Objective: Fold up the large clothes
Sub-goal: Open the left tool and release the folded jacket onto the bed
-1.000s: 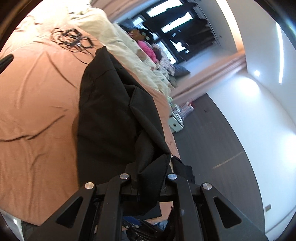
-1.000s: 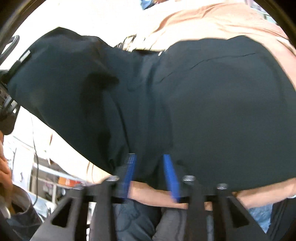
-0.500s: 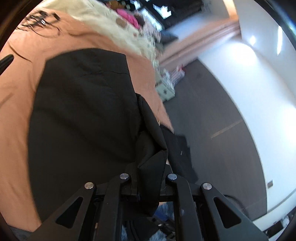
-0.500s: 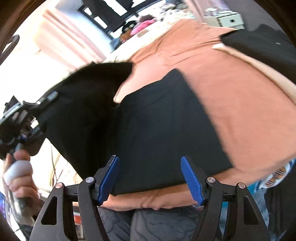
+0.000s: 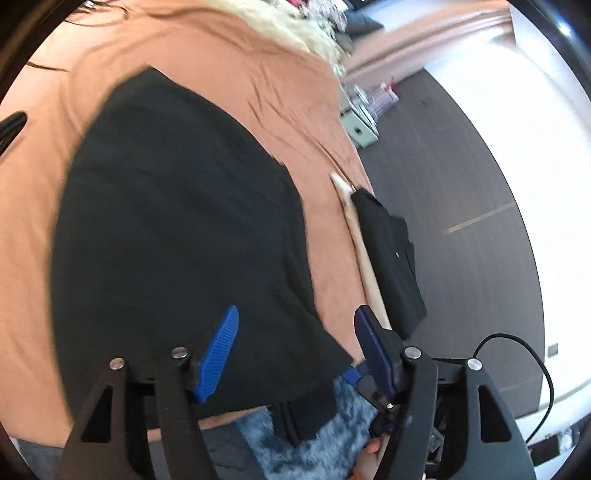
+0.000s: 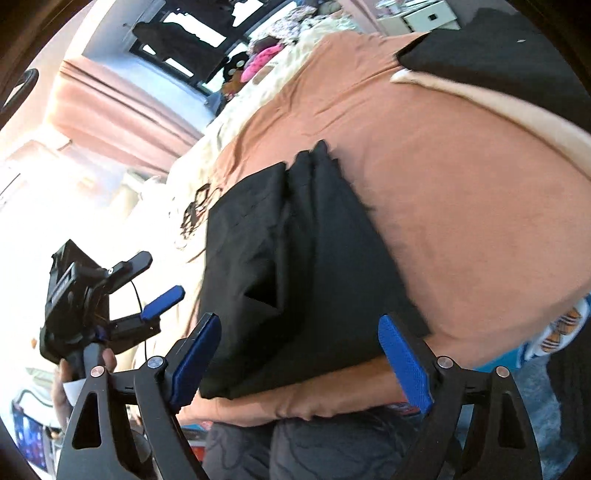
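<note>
A black garment [image 5: 177,229] lies folded flat on the orange-brown bed sheet [image 5: 288,96], near the bed's front edge. It also shows in the right wrist view [image 6: 306,266], with a raised fold down its middle. My left gripper [image 5: 295,350] is open and empty, its blue pads just above the garment's near right corner. My right gripper [image 6: 299,354] is open and empty above the garment's near edge. The left gripper also shows in the right wrist view [image 6: 147,295], held up to the left of the garment.
A second folded black garment [image 5: 391,266] lies at the bed's right edge. A cream blanket [image 5: 295,29] and a black cable [image 6: 195,210] lie farther up the bed. Dark floor [image 5: 461,177] and a small white cabinet [image 5: 360,129] are to the right.
Both grippers have let go of the garment and opened. The lifted part has dropped flat onto the bed. Both grippers have drawn back toward the front edge.
</note>
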Tool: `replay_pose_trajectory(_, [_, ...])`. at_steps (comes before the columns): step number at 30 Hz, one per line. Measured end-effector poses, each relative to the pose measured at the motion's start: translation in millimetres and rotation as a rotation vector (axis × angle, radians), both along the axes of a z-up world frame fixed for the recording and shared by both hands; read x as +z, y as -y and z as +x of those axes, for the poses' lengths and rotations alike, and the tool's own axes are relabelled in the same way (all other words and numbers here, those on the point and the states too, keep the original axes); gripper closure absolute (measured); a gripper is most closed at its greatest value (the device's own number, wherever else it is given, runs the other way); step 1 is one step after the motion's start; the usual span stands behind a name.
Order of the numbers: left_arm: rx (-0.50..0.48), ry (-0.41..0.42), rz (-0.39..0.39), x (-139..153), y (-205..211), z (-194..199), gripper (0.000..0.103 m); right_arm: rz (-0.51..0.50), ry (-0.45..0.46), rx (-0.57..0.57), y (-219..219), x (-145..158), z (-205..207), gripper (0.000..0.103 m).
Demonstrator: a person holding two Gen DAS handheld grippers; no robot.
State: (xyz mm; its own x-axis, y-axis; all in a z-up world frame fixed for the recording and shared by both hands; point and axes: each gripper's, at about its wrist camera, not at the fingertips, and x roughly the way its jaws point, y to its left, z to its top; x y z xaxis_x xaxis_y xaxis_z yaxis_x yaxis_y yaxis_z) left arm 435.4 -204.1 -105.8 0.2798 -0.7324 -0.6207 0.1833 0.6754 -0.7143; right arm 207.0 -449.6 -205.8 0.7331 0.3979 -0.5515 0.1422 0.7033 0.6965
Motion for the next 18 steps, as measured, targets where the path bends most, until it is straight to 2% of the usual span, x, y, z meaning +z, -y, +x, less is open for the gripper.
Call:
replay_pose_trajectory(5, [0.111, 0.003, 0.077, -6, -54, 3, 0.037, 0.014, -0.013, 0.045, -19, -6, 30, 0.014])
replay_pose_trajectory(8, [0.160, -0.009, 0.127, -21, -78, -3, 0.037, 0.020, -0.037, 0.061, -27, -14, 44, 0.014])
replay_pose_trajectory(10, [0.188, -0.024, 0.161, -36, -93, -7, 0.037, -0.015, -0.045, 0.051, -33, -16, 53, 0.014])
replay_pose_trajectory(12, [0.210, -0.055, 0.188, -53, -107, -12, 0.037, -0.053, -0.059, 0.040, -36, -16, 59, 0.028])
replay_pose_trajectory(13, [0.214, -0.065, 0.197, -59, -109, -14, 0.037, -0.054, -0.061, 0.044, -38, -19, 64, 0.054])
replay_pose_trajectory(14, [0.219, -0.082, 0.211, -68, -112, -16, 0.037, -0.037, -0.064, 0.058, -39, -21, 68, 0.074])
replay_pose_trajectory(18, [0.214, -0.135, 0.230, -94, -110, -17, 0.037, -0.041, -0.034, 0.080, -40, -18, 69, 0.085])
